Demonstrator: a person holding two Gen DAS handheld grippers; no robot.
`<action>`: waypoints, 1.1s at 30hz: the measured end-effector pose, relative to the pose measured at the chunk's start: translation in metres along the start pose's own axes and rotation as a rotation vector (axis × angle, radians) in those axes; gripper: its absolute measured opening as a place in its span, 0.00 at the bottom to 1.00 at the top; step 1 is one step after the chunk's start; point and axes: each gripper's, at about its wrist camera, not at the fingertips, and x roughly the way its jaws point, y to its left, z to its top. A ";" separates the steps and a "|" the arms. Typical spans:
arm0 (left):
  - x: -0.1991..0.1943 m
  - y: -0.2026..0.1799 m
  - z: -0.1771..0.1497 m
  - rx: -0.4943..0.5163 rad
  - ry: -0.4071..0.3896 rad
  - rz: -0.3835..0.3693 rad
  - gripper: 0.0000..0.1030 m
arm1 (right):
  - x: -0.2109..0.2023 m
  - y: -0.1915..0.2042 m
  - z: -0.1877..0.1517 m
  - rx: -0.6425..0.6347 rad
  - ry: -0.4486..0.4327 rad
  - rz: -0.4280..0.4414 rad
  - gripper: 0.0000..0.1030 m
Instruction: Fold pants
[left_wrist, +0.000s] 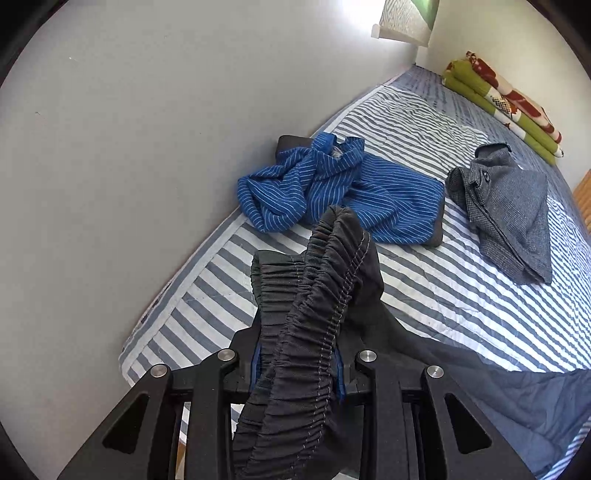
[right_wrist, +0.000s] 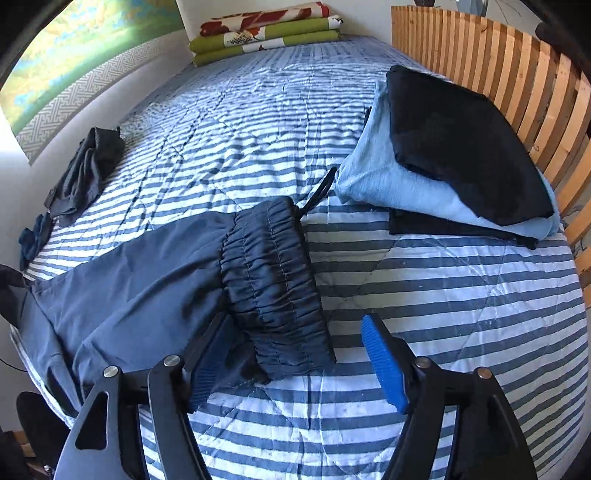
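The dark navy pants (right_wrist: 147, 280) with a gathered elastic waistband (right_wrist: 273, 284) are lying across the blue-and-white striped quilt (right_wrist: 443, 295) on the bed, their legs running off toward the left of the right wrist view and a drawstring trailing from the waistband's far end. The left gripper (left_wrist: 299, 365) is clamping a bunched, shirred stretch of dark fabric (left_wrist: 317, 302), which is rising from between its closed jaws; it looks like part of the same pants, though which end I cannot tell. The right gripper (right_wrist: 295, 362) is hanging over the near end of the waistband with its jaws standing apart, one blue ribbed pad (right_wrist: 384, 362) clear of the cloth on the bare quilt, the other lying at the fabric's edge, so nothing is being pinched. Judging by this, the pants are being laid out and straightened rather than folded yet. The next move probably calls for the right jaws to close on a waistband corner, so both hands can pull the cloth flat. A stack of folded clothes (right_wrist: 461, 147) is sitting nearby beside the wooden slatted rail (right_wrist: 517, 74).
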 end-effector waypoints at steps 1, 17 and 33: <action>-0.001 -0.001 0.000 0.000 -0.004 0.000 0.29 | 0.010 0.001 0.002 0.014 0.024 -0.001 0.66; -0.020 0.017 0.011 -0.006 -0.020 -0.022 0.29 | -0.024 0.024 -0.004 -0.206 0.093 -0.297 0.23; 0.012 -0.006 0.008 0.041 0.031 -0.010 0.30 | -0.031 0.283 -0.092 -0.686 0.018 0.125 0.34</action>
